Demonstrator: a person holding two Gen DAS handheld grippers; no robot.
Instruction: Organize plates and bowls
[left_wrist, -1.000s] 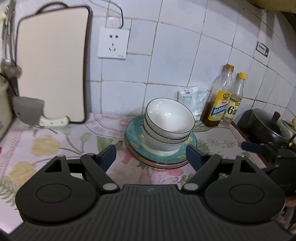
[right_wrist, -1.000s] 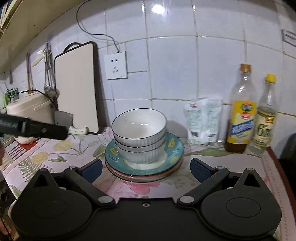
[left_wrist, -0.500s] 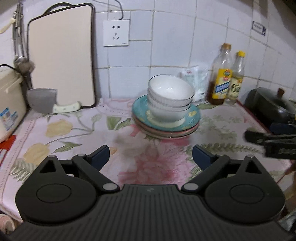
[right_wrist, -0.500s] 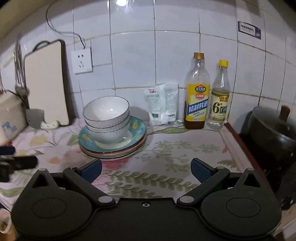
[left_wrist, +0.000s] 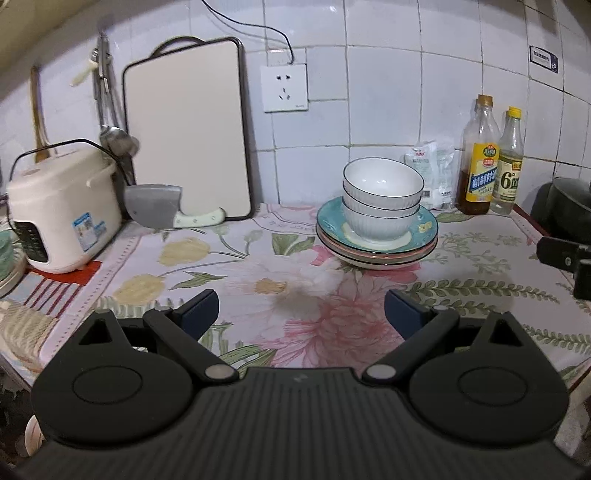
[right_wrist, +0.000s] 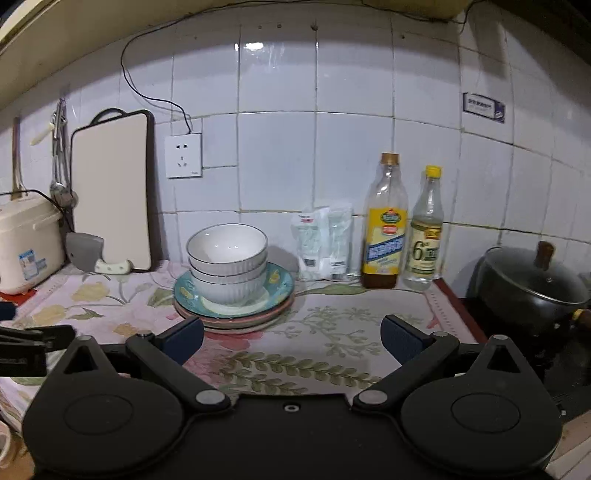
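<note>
Three white bowls with dark rims (left_wrist: 382, 201) sit nested on a stack of plates (left_wrist: 424, 234), teal one on top, at the back of the flowered counter; the stack also shows in the right wrist view (right_wrist: 227, 269) on its plates (right_wrist: 280, 291). My left gripper (left_wrist: 301, 312) is open and empty, held back from the stack, above the counter's front. My right gripper (right_wrist: 291, 334) is open and empty, in front and to the right of the stack. Each gripper's tip shows at the edge of the other's view.
A rice cooker (left_wrist: 59, 206), a cleaver (left_wrist: 162, 206) and a leaning cutting board (left_wrist: 188, 129) stand at the left. A packet (right_wrist: 325, 240) and two bottles (right_wrist: 386, 225) stand right of the stack. A black lidded pot (right_wrist: 532, 286) sits at the far right.
Both grippers have pulled back and away from the stack, so it looks smaller and farther. The bowls and plates have not moved. Both stay open.
</note>
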